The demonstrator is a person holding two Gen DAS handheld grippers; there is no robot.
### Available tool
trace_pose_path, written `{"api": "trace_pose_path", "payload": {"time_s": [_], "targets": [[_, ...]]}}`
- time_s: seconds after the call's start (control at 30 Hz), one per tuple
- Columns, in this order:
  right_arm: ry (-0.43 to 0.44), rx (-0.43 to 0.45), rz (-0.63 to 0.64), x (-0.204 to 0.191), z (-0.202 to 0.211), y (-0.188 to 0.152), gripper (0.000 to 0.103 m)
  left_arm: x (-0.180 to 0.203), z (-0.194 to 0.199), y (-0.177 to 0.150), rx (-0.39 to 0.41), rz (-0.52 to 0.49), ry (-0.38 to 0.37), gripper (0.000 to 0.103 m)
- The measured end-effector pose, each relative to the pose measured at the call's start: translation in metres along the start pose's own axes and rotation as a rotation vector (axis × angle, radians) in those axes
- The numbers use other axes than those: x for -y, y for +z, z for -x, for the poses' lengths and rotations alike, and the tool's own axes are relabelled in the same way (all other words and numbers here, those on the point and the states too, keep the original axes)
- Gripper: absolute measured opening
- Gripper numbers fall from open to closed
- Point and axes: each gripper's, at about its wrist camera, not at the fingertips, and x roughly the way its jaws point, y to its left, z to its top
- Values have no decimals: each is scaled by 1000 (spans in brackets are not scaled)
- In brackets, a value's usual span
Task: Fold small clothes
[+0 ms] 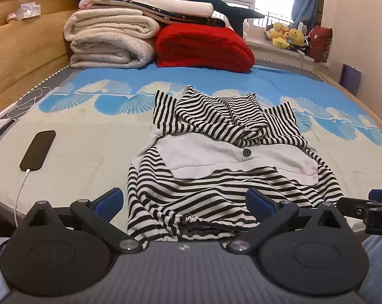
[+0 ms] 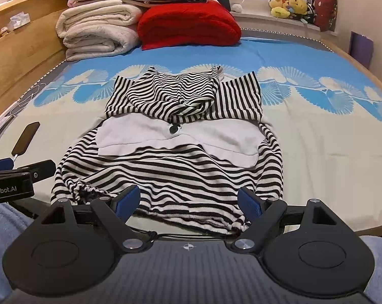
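Observation:
A small black-and-white striped garment (image 1: 216, 190) with a white panel and a dark button lies spread on the bed, its sleeves folded in over the top; it also shows in the right wrist view (image 2: 170, 172). My left gripper (image 1: 184, 200) is open, low over the garment's near hem, its blue pads apart on either side of the hem's left part. My right gripper (image 2: 189, 201) is open over the near hem's right part. Neither holds cloth. The right gripper shows at the right edge of the left wrist view (image 1: 376, 207).
The bed sheet (image 1: 89, 152) is cream with a blue fan pattern. A black phone (image 1: 37, 150) on a white cable lies at the left. Folded cream blankets (image 1: 109, 40) and a red blanket (image 1: 203, 45) are stacked at the back. Plush toys (image 1: 287, 35) sit on the windowsill.

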Motion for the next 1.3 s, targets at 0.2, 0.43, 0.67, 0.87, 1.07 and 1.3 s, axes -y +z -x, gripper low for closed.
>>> {"api": "trace_pose_path", "payload": {"time_s": [0.2, 0.43, 0.67, 0.87, 1.07, 1.3], "targets": [[-1, 8, -3, 0, 8, -4, 85, 0, 1, -2, -10, 5, 3, 103], [-1, 0, -12, 2, 3, -5, 85, 3, -8, -3, -33, -7, 15, 103], [-4, -25, -33, 17, -19, -2, 85, -4, -39, 0, -73, 0, 35, 103], [-134, -38, -192, 82, -60, 0, 85, -42, -97, 19, -118, 87, -7, 103], [-182, -147, -271, 128, -119, -9, 85, -67, -175, 22, -259, 138, -6, 103], [-75, -232, -352, 139, -150, -35, 89, -75, -207, -3, -464, 112, -40, 102]]}}
